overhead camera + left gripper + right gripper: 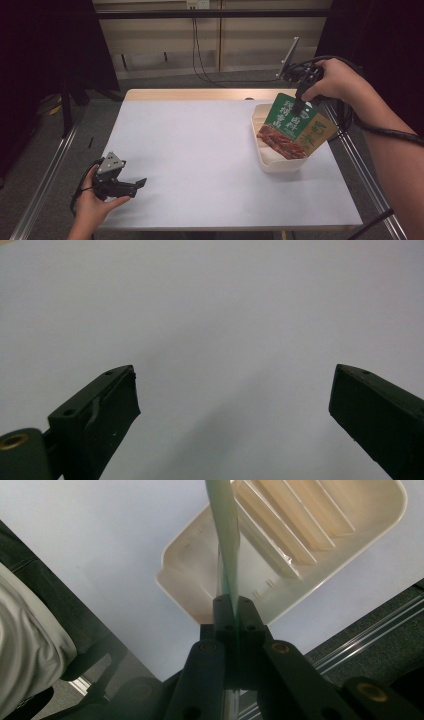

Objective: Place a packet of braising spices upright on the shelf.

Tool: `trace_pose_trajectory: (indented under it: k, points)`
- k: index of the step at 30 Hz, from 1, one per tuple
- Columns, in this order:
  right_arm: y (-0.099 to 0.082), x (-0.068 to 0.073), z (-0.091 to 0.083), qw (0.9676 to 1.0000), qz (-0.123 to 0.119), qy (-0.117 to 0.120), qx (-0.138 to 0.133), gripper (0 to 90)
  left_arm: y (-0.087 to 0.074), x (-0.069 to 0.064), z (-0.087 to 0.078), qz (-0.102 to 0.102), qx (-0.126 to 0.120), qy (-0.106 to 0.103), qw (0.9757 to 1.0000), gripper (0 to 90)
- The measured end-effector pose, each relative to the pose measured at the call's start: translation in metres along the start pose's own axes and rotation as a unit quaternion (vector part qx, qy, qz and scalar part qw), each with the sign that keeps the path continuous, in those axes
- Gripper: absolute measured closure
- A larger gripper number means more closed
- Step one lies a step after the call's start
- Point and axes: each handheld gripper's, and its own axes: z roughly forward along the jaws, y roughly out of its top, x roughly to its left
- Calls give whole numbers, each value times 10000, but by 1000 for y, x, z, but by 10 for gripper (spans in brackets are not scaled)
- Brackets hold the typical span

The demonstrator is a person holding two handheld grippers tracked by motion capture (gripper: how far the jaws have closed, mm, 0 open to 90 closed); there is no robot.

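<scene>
Counting the things on the tabletop

There is one tabletop (200, 150) with a white top, in the middle of the frame. There is one cream tray (270, 162) at the right of the frame, with slots inside it. There is one food packet (295, 131), green with a picture of brown food, above the tray. There are two tongs: the left tongs (137, 184) at the lower left of the frame and the right tongs (299, 106) at the upper right.
</scene>
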Motion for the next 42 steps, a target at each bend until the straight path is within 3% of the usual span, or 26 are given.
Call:
trace_pose_trajectory:
  k: [10,20,29,40,42]
  points:
    - [2,-1,11,9998,160,61,42,900,0,0,0,1,-10,-11,10000,55]
    - [3,-6,15,9995,292,-22,-140,900,0,-1,0,36,13,0,10000,56]
    - [10,-8,23,9995,226,29,-213,895,0,-1,1,37,-2,-32,10000,57]
    - [10,-19,25,9987,324,75,-381,896,-1,0,2,-4,-15,-65,10000,60]
    - [10,-21,26,9988,250,51,-421,894,-1,0,2,29,-9,-76,10000,63]
